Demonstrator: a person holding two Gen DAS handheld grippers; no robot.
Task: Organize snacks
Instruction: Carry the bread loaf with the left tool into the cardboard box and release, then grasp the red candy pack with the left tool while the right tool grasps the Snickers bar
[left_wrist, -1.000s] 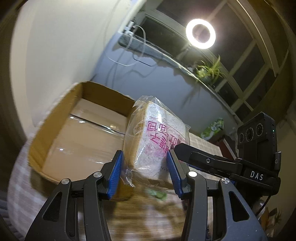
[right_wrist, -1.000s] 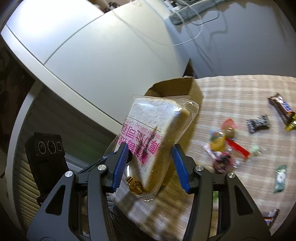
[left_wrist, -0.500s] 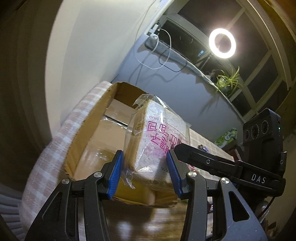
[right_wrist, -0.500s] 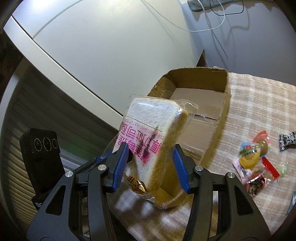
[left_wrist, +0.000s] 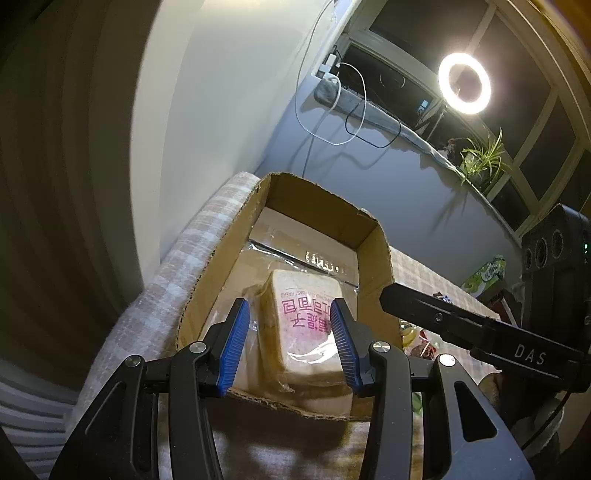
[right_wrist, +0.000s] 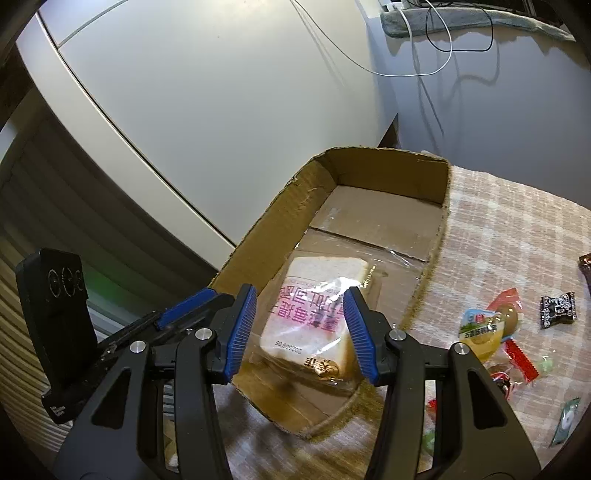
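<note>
Both claws part-open around bagged bread slice, left claw and right claw alike; pad contact not confirmable. Bread lying inside cardboard box near tabletop's corner, long axis running away along box. Loose snacks beyond, right.

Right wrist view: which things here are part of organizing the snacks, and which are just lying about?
Job in hand:
- bagged bread, lying in the cardboard box
- loose snacks on the checked tablecloth

Lying about:
- cables on the wall
- grey cloth on the ledge
</note>
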